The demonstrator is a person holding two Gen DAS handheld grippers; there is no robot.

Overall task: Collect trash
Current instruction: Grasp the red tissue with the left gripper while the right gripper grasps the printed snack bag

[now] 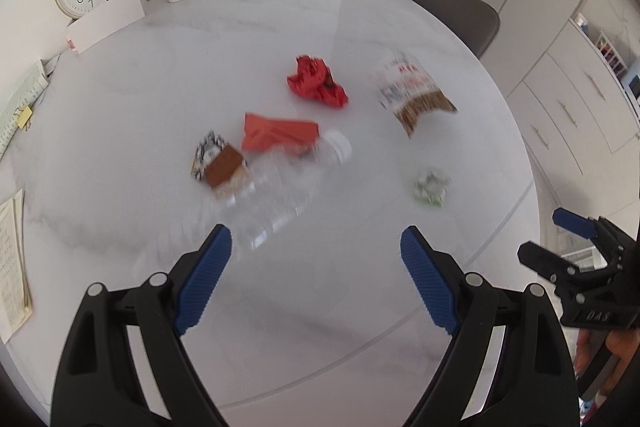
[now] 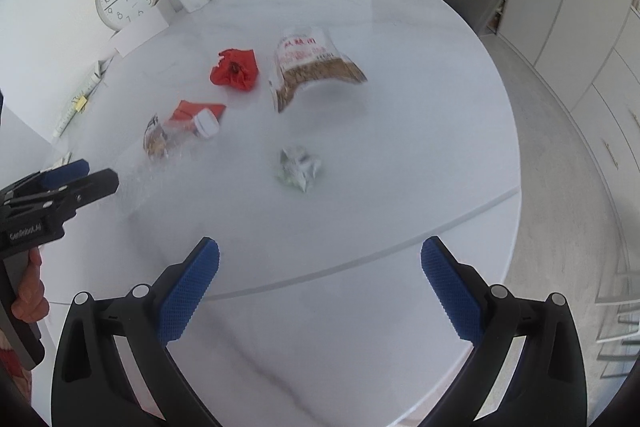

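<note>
Left wrist view, clear ribbed bottle, crumpled red paper, glossy marble table

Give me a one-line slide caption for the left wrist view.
Open left gripper hovers over a round white table strewn with trash: clear plastic bottle, crumpled red paper, snack bag.

Clear plastic bottle: lying on its side, white cap toward 1 o'clock, at table centre.
Flat red wrapper: touching the bottle's neck, at its 11 o'clock.
Brown patterned packet: against the bottle's 9 o'clock side.
Crumpled red paper: 12 o'clock of the bottle, apart.
Snack bag: clear and brown, curled, at 2 o'clock.
Crumpled white-green wad: at 3 o'clock, alone.
</note>
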